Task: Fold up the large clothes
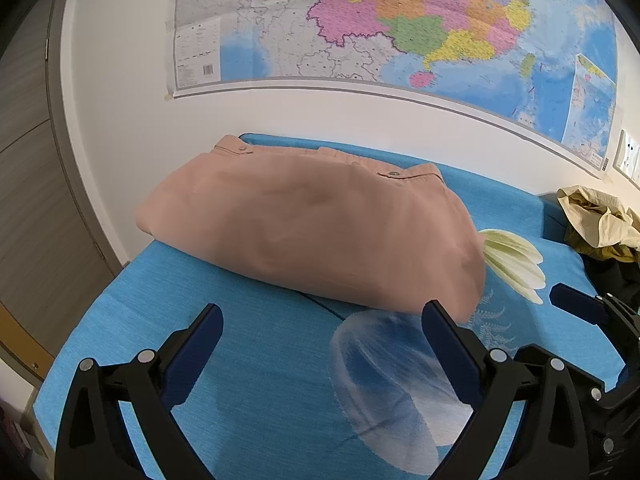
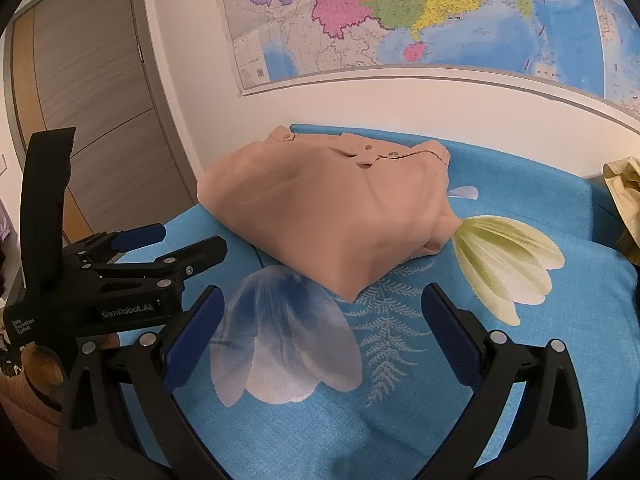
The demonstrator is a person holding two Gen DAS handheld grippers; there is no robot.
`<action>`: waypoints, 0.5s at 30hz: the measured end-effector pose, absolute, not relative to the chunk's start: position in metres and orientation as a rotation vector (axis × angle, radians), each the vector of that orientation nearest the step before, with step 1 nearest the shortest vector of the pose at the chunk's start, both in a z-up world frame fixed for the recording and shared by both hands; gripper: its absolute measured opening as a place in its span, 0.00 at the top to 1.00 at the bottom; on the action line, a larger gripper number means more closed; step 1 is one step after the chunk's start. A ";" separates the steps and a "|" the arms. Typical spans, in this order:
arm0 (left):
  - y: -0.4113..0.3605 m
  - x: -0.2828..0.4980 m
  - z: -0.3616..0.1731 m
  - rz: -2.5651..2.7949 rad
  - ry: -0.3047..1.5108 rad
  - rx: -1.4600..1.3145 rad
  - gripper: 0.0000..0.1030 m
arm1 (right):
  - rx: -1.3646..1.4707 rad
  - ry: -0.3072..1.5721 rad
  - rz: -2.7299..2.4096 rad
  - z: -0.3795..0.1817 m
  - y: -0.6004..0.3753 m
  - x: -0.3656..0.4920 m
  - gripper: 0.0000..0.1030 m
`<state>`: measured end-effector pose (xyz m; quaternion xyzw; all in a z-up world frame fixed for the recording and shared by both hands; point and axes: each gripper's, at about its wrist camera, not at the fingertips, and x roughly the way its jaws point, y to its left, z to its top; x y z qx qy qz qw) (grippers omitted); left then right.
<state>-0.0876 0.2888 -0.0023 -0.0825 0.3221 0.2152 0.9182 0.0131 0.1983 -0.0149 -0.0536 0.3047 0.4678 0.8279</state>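
Both tongs released: left gripper and right gripper empty, short of the folded pink garment. Probably finished; if tidying, nip the loose corner at 5 o'clock, tuck under, press flat.

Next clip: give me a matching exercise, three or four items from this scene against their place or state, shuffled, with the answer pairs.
Things:
1. pink garment
2. map
3. yellow clothes
4. left hand-held gripper

Places or states:
A. hung on the wall
B. crumpled in a heap at the right edge
C. folded on the blue cover
D. open, holding nothing

Pairs: 1-C, 2-A, 3-B, 4-D
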 end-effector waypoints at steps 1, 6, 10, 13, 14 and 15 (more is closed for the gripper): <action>0.288 -0.087 -0.002 0.441 0.662 -0.171 0.07 | -0.112 0.647 0.995 -0.014 0.198 0.013 0.06; 0.288 -0.087 -0.003 0.440 0.665 -0.170 0.07 | -0.111 0.651 0.994 -0.015 0.199 0.014 0.06; 0.288 -0.087 -0.003 0.441 0.665 -0.171 0.07 | -0.111 0.651 0.996 -0.015 0.199 0.014 0.06; 0.287 -0.087 -0.003 0.442 0.666 -0.172 0.07 | -0.113 0.652 0.994 -0.016 0.199 0.014 0.06; 0.287 -0.087 -0.004 0.442 0.667 -0.173 0.07 | -0.111 0.653 0.996 -0.016 0.199 0.014 0.06; 0.287 -0.087 -0.004 0.442 0.668 -0.174 0.07 | -0.110 0.654 0.996 -0.016 0.199 0.014 0.06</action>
